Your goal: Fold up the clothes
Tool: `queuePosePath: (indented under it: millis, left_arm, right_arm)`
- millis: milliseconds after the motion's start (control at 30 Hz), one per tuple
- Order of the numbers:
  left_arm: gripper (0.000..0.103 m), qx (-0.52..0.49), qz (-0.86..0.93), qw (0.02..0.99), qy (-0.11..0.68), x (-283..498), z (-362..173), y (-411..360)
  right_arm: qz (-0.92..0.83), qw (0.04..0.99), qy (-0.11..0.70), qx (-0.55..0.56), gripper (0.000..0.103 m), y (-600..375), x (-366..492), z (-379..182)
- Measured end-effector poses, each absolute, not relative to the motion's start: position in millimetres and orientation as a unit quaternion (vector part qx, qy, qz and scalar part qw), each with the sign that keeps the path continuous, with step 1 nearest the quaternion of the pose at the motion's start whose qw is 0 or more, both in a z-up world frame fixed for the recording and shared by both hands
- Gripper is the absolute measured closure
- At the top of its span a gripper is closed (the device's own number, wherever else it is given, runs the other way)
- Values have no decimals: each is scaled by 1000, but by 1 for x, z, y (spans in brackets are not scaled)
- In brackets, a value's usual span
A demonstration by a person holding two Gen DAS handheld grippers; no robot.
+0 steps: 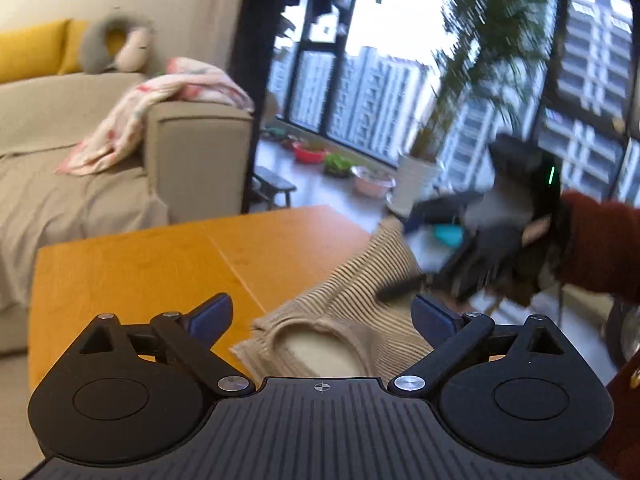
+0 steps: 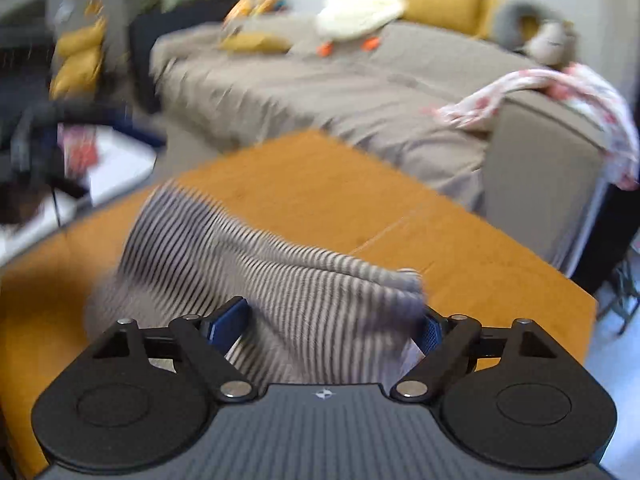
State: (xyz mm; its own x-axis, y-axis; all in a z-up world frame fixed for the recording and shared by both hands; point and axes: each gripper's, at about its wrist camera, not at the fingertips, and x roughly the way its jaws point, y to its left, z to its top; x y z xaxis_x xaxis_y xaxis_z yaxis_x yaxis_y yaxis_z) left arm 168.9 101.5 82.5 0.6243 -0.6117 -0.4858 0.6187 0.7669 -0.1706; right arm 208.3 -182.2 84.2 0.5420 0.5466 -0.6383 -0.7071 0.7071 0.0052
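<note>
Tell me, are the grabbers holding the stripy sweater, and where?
Neither grips it. The left gripper is open above the ribbed sweater's collar. The right gripper is open too, with sweater fabric bunched between its fingers but not pinched.

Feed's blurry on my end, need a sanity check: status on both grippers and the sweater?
Left gripper open above the collar of the ribbed sweater. Right gripper open, knit bunched between its fingers. Sweater on wooden table, unfolded. Nothing blocking.

A home living room, shown by a beige sofa strewn with yellow cushions, a plush duck, an orange wooden table, potted plants seen by tall windows.
</note>
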Motion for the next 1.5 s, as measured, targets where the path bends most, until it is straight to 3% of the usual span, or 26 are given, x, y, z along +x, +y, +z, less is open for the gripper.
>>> queuePosePath:
  millis: [100,267,333,400,567,833,933,1067,1267,1300,1367,1433,1500]
  left_arm:
    - [4,43,-322,903,281,180,68,79]
    - [4,30,-273,904,327,205,41,81]
    - [2,17,-264,901,344,213,32,85]
    - [1,5,-254,897,361,221,24,89]
    - [0,9,-249,897,364,217,27,87]
    - [4,28,-258,919,297,222,73,78]
    - [4,52,-256,914,311,238,66,64]
    - [4,44,-256,901,347,260,38,58]
    - [2,-80,-265,879,389,275,15,84]
    - [2,-89,-269,876,389,273,13,87]
    - [2,-108,-283,870,390,268,9,92]
    - [2,-106,-298,863,394,258,6,94]
    - [3,-94,-312,860,393,242,4,96]
  right_arm:
    - [308,899,296,-94,18,-190,218,88]
    - [193,914,327,-145,17,-181,241,35]
    - [176,921,330,-113,10,-185,245,20]
    - [165,924,336,-83,9,-189,246,19]
    - [145,927,333,-90,7,-181,246,18]
    - [135,930,327,-99,1,-183,244,18]
    - [134,931,329,-80,0,-187,241,23]
    - [164,920,355,31,0,-213,213,47]
    - [268,808,443,282,1,-257,159,33]
    - [272,795,452,301,3,-256,154,26]
    - [269,774,475,321,30,-248,159,11]
    - [262,756,497,336,45,-240,170,-3]
    - [255,753,506,334,47,-234,189,-10]
